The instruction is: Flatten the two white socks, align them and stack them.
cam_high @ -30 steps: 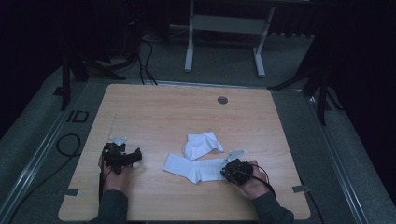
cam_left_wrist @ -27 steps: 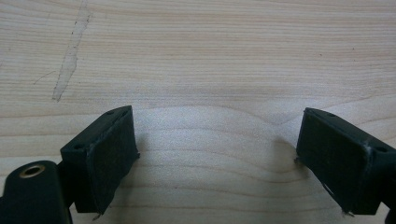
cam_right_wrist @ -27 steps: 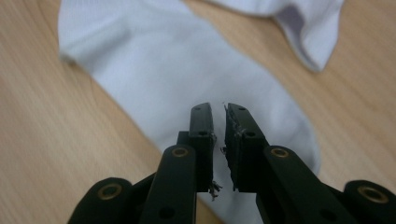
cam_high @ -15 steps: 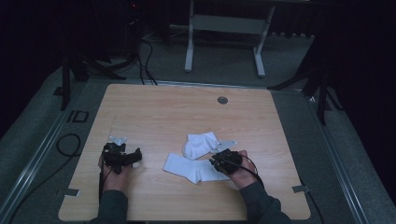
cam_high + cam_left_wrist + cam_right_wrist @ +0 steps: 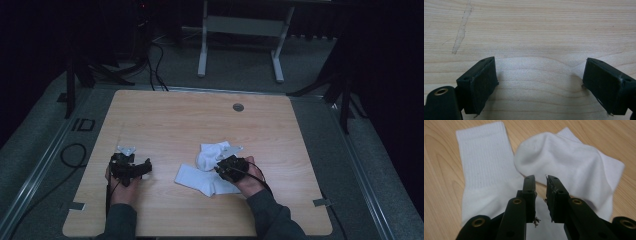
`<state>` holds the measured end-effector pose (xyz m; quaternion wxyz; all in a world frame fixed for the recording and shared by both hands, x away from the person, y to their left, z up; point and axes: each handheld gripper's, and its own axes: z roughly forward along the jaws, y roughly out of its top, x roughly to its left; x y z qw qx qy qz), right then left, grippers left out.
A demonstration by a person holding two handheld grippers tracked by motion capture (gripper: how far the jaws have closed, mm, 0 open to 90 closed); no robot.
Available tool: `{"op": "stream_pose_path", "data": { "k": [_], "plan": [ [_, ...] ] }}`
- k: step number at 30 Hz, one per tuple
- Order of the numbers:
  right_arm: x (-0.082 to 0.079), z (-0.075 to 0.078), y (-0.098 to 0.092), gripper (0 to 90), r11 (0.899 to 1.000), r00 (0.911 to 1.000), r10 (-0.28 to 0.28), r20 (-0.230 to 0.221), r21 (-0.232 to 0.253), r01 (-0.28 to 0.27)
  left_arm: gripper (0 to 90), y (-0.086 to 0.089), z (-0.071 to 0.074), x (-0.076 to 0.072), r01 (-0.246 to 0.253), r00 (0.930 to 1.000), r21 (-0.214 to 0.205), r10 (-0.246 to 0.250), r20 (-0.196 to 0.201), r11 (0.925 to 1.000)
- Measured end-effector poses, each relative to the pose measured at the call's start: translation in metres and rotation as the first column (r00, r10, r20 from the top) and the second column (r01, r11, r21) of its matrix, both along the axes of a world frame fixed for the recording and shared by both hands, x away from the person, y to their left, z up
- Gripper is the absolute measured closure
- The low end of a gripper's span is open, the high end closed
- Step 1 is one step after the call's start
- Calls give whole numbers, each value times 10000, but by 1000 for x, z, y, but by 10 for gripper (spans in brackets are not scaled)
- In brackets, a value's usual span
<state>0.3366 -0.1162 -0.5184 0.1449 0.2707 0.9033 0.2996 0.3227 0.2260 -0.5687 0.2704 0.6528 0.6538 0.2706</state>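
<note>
Two white socks lie at the table's near centre. One flat ribbed sock (image 5: 192, 177) (image 5: 484, 165) lies stretched out, and a bunched sock (image 5: 210, 154) (image 5: 574, 162) rests just beyond it, overlapping its edge. My right gripper (image 5: 225, 167) (image 5: 540, 178) hovers over the flat sock with its tips at the bunched sock's near edge. Its jaws stand almost together with a thin slit and nothing pinched between them. My left gripper (image 5: 142, 166) (image 5: 539, 72) rests at the table's near left, jaws wide apart over bare wood.
The wooden table (image 5: 175, 120) has a round cable grommet (image 5: 238, 107) near its far edge. A cable (image 5: 70, 152) loops on the floor at the left. A white desk frame (image 5: 240, 25) stands behind the table.
My right gripper has moved left and away from the person, from the flat sock's right end to the bunched sock's edge. The left gripper has not moved.
</note>
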Motion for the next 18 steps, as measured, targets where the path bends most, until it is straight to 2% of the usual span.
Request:
{"op": "stream_pose_path", "data": {
  "k": [9, 12, 18],
  "plan": [
    [2, -5, 20, 772, 9989, 9991, 419, -49, -190, -420, 121, 0, 0, 0, 66, 10000, 5, -66, 9, 10000],
    [3, -9, 28, 747, 9982, 9986, 534, -65, -253, -536, 121, 0, 0, 0, 69, 10000, 7, -69, 8, 10000],
    [10, -13, 37, 712, 9993, 9991, 353, -220, -127, -356, 121, 0, 0, 0, 67, 10000, 3, -67, 9, 10000]
  ]
}}
